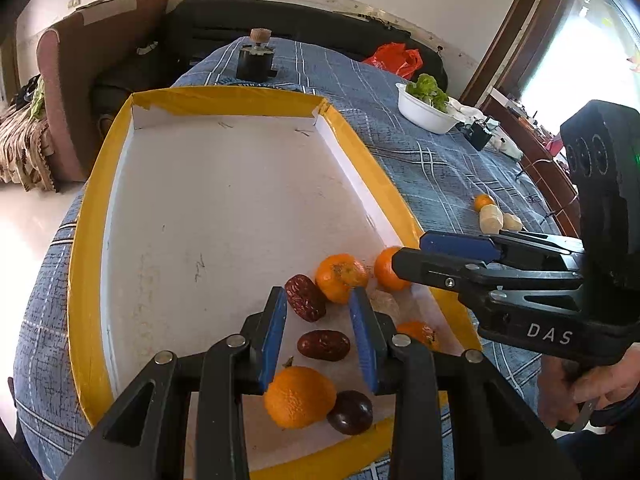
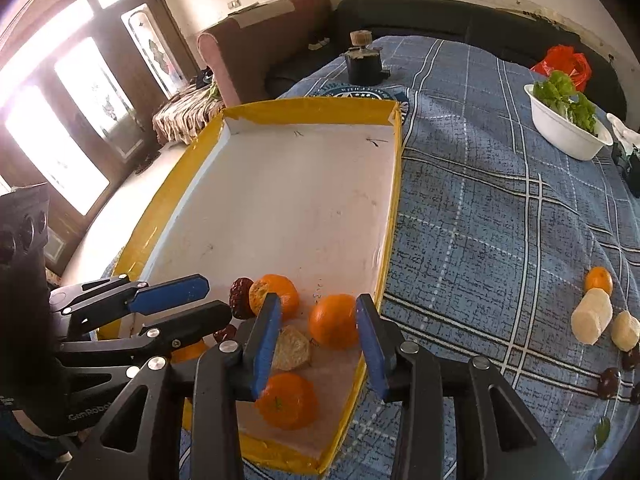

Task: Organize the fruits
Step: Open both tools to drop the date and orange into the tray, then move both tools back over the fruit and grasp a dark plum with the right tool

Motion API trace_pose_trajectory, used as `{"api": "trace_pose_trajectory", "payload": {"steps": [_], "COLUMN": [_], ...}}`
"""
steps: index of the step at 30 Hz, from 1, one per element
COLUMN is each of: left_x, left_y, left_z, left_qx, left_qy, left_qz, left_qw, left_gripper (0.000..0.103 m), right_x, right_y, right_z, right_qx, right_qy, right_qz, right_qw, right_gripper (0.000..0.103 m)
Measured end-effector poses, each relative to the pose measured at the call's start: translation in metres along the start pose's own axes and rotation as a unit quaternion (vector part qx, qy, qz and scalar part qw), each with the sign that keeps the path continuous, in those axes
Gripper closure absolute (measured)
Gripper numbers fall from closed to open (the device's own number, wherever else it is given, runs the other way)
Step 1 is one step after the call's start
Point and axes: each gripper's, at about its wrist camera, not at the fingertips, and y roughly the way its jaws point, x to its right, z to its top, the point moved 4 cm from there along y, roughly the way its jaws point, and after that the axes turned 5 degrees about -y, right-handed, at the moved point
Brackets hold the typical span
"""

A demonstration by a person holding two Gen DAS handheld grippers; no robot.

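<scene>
A white tray with a yellow taped rim [image 1: 86,280] [image 2: 394,208] lies on the blue plaid tablecloth. Its near end holds several tangerines [image 1: 340,278] [image 2: 334,320], red dates [image 1: 306,298] and a pale peeled piece [image 2: 294,346]. My left gripper [image 1: 320,334] is open and empty above a date [image 1: 323,345]. It also shows in the right wrist view [image 2: 192,300]. My right gripper [image 2: 316,340] is open and empty, its pads on either side of a tangerine without touching it. It also shows in the left wrist view [image 1: 420,254].
On the cloth right of the tray lie a tangerine [image 2: 599,280], two pale peeled pieces [image 2: 592,316], several dark dates [image 2: 609,382] and a leaf. A white bowl of greens [image 2: 568,120], a dark jar [image 2: 363,60] and a red bag [image 2: 564,62] stand farther back. Sofas lie beyond.
</scene>
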Motion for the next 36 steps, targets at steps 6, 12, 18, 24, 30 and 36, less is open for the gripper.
{"api": "trace_pose_trajectory", "payload": {"steps": [6, 12, 18, 24, 30, 36], "left_x": [0.009, 0.031, 0.067, 0.105, 0.143, 0.186], "left_y": [-0.006, -0.007, -0.001, 0.009, 0.024, 0.047], "left_z": [0.0, 0.003, 0.005, 0.001, -0.012, -0.045], "left_qx": [0.005, 0.005, 0.0, -0.01, -0.032, -0.062], "left_qy": [0.004, 0.019, 0.049, 0.08, 0.11, 0.16], "left_qz": [-0.002, -0.011, -0.031, -0.052, -0.073, -0.089], "left_qw": [1.0, 0.9997, 0.9983, 0.9953, 0.9907, 0.9812], "left_gripper": [0.071, 0.071, 0.071, 0.069, 0.069, 0.068], "right_x": [0.01, 0.036, 0.076, 0.11, 0.136, 0.16], "right_y": [-0.018, -0.047, -0.074, -0.093, -0.109, -0.125], "right_z": [-0.009, -0.025, -0.051, -0.086, -0.112, -0.135], "right_qx": [0.014, 0.035, 0.042, 0.037, 0.036, 0.033], "right_qy": [0.021, 0.064, 0.122, 0.17, 0.204, 0.232], "right_qz": [-0.002, -0.016, -0.04, -0.063, -0.085, -0.107], "right_qw": [1.0, 0.997, 0.991, 0.983, 0.975, 0.966], "right_gripper": [0.06, 0.06, 0.06, 0.06, 0.061, 0.061]}}
